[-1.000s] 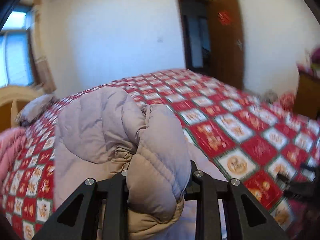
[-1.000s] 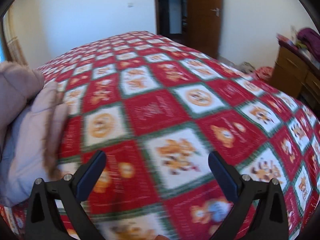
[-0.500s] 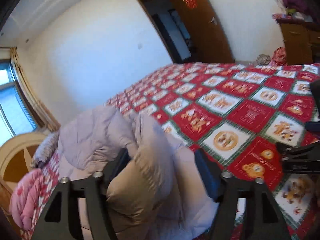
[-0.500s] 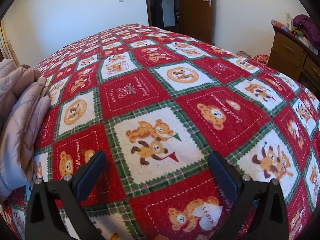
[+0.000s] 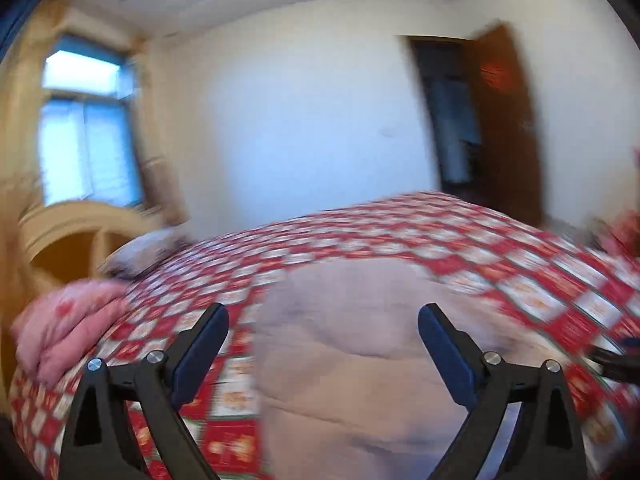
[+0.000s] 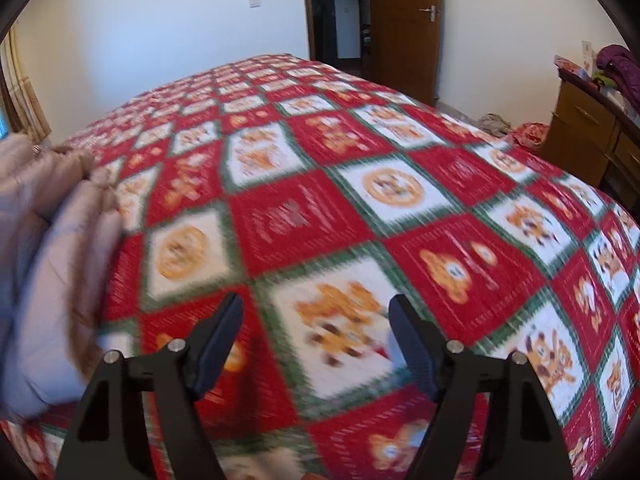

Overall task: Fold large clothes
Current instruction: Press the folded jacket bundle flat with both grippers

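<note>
A pale pink-grey puffer jacket lies on the red patterned bedspread, blurred in the left wrist view. My left gripper hovers over it with its jaws still opening wide; nothing is pressed between them. In the right wrist view the jacket shows at the left edge. My right gripper hangs over the bare bedspread to the jacket's right, its jaws closing with nothing between them. The tip of the right gripper shows at the right edge of the left wrist view.
A pink quilt and a grey pillow lie at the bed's left side by a wooden headboard. A wooden dresser with clothes on it stands right of the bed, and an open door behind.
My left gripper let go of the jacket's folded part, opened wide and lifted away. The jacket now lies flatter on the bed. My right gripper's jaws narrowed while staying in place.
</note>
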A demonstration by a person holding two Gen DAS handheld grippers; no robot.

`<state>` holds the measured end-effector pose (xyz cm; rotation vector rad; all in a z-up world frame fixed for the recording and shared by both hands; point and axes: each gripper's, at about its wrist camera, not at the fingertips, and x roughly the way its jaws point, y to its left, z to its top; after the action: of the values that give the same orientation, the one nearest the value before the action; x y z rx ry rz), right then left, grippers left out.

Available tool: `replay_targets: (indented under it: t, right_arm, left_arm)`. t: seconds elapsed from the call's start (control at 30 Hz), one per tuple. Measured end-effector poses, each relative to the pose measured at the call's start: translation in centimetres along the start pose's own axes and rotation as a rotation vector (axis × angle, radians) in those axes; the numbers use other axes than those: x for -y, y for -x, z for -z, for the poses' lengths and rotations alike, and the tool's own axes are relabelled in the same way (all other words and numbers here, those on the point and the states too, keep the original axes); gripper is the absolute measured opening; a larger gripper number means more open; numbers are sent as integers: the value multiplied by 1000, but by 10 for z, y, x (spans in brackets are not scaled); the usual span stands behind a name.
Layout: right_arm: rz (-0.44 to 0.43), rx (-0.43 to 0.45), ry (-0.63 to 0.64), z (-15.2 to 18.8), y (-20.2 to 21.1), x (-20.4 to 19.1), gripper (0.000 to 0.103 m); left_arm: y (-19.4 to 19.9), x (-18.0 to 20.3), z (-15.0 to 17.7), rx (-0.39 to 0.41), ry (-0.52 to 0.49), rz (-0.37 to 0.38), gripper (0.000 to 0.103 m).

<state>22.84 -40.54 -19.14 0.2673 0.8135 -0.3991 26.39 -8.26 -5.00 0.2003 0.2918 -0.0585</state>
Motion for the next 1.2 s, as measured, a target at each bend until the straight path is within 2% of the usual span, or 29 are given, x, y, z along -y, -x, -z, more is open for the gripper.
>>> replay_targets:
  t: [0.07,0.13,0.2,0.27,0.33,0.43,0.47,0.57,0.67,0.73,0.8,0.83,0.93,1.2]
  right_arm:
    - [-36,25,27,-16,11,-22,76]
    - [-77,34,51,-33,20,-45,71]
    - [-130,40,52,-52,29,-67,60]
    - [-148,73,78,-76,41,-98,59]
    - [-168,107,96,-93,53,-124,58]
    - [-222,125,129,-109,62,-166,53]
    - [-235,124,138,-112,61,-179,49]
    - [-236,122,143,-111,50,-201,47]
    - [-212,102,138,-103,22,-209,46]
    - [-213,71,122,-96,3,-204,44]
    - [-202,34,109,-88,-13,-194,43]
    - [-201,30,102,-85,-19,-190,43]
    - [-192,27,110,-77,-28,-187,43]
    - [-179,1,102,-67,-53,-181,43]
  left_arm:
    - [-45,-30,2,-76,75,-101,96]
    - [-82,-49,7,-141,115,-161,96]
    - [-116,-60,11,-206,145,-196,96]
    - [-142,-60,15,-264,172,-167,96]
    - [-152,-44,20,-276,178,-103,96]
    - [-148,4,22,-266,67,-53,96]
    - [-145,15,23,-256,48,-33,96]
    - [-132,59,30,-222,-49,46,96]
    - [-125,68,26,-184,-86,30,96]
    - [-123,57,20,-177,-29,50,96]
    - [-129,40,17,-190,44,19,96]
    - [-138,32,17,-215,82,16,97]
    - [-170,25,27,-355,161,83,97]
    - [-190,58,42,-386,105,95,102]
